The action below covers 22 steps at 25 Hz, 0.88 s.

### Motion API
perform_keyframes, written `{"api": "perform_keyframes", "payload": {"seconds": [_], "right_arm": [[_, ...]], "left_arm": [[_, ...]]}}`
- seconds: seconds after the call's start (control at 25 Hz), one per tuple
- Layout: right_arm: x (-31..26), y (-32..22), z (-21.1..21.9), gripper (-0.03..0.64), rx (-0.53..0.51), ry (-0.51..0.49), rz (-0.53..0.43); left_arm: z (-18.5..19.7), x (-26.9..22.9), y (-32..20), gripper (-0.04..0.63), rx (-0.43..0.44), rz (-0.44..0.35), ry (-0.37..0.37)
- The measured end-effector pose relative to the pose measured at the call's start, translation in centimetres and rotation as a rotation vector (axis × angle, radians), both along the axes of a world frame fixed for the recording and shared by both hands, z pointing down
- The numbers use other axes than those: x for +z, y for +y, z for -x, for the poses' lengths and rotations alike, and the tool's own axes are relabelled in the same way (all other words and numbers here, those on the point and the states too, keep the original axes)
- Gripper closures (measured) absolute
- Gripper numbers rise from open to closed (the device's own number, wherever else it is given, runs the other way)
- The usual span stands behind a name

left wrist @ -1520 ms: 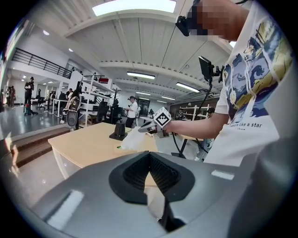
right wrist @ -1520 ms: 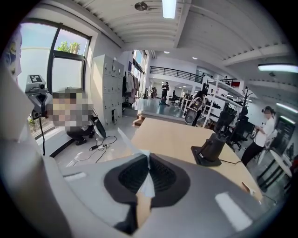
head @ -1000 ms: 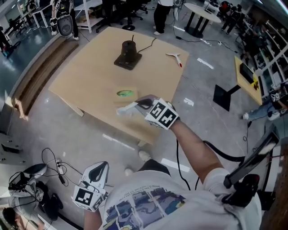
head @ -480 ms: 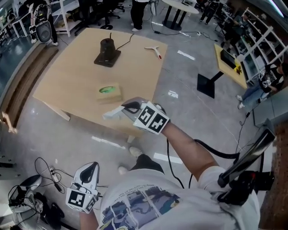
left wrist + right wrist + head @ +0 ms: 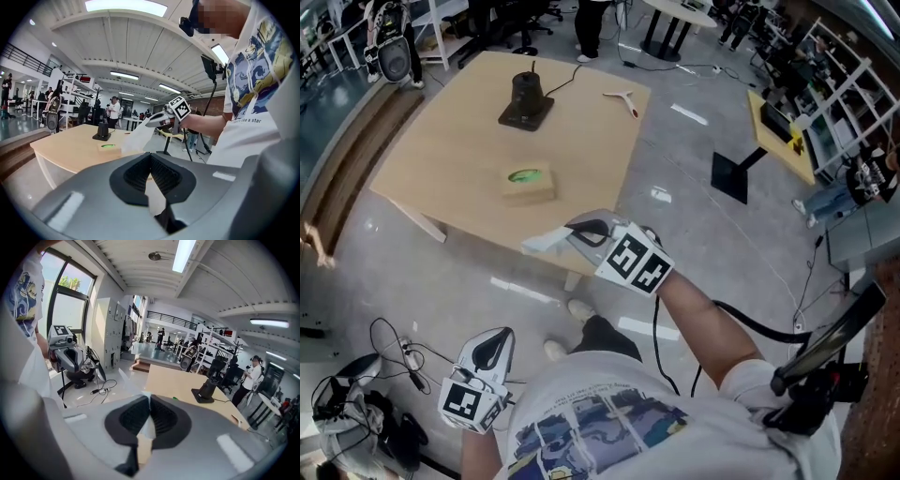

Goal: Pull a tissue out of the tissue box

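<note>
Tissue (image 5: 546, 242) sits pinched in our right gripper (image 5: 572, 231), whose jaws are closed on one end of the white sheet. The sheet is fully clear of the tissue box (image 5: 529, 184), and in the head view it shows over the near edge of the wooden table (image 5: 441, 141). The tissue box lies flat on the table with its green-rimmed opening facing up, apart from that gripper. We hold our left gripper (image 5: 499, 336) low beside our body, jaws together with nothing between them, well apart from the box.
</note>
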State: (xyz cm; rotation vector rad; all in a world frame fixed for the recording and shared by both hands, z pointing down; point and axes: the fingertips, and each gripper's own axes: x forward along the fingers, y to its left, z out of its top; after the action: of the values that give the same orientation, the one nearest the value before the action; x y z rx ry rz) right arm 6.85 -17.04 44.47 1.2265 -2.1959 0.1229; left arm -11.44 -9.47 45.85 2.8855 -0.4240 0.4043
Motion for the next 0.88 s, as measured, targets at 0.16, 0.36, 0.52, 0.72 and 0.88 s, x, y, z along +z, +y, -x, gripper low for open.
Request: {"api": "perform_keyframes", "payload": {"seconds": [0.16, 0.36, 0.52, 0.72, 0.88], "right_arm": [[-0.8, 1.0, 0.4, 0.612, 0.006, -0.001, -0.021], [-1.4, 2.2, 1.5, 0.612, -0.006, 0.0, -0.042], [-2.4, 3.4, 2.2, 0.611, -0.018, -0.004, -0.056], [-3.3, 4.5, 2.7, 0.611, -0.022, -0.003, -0.063], [-3.8, 5.1, 3.0, 0.611, -0.027, -0.01, -0.066]], "left_arm": [[0.0, 0.6, 0.2, 0.592, 0.022, -0.008, 0.006], [0.4, 1.1, 0.2, 0.592, 0.022, -0.013, 0.005], [0.2, 1.0, 0.6, 0.592, 0.029, -0.015, 0.004], [-0.2, 0.9, 0.5, 0.593, 0.04, -0.017, 0.008], [-0.5, 0.7, 0.2, 0.592, 0.046, -0.012, 0.009]]}}
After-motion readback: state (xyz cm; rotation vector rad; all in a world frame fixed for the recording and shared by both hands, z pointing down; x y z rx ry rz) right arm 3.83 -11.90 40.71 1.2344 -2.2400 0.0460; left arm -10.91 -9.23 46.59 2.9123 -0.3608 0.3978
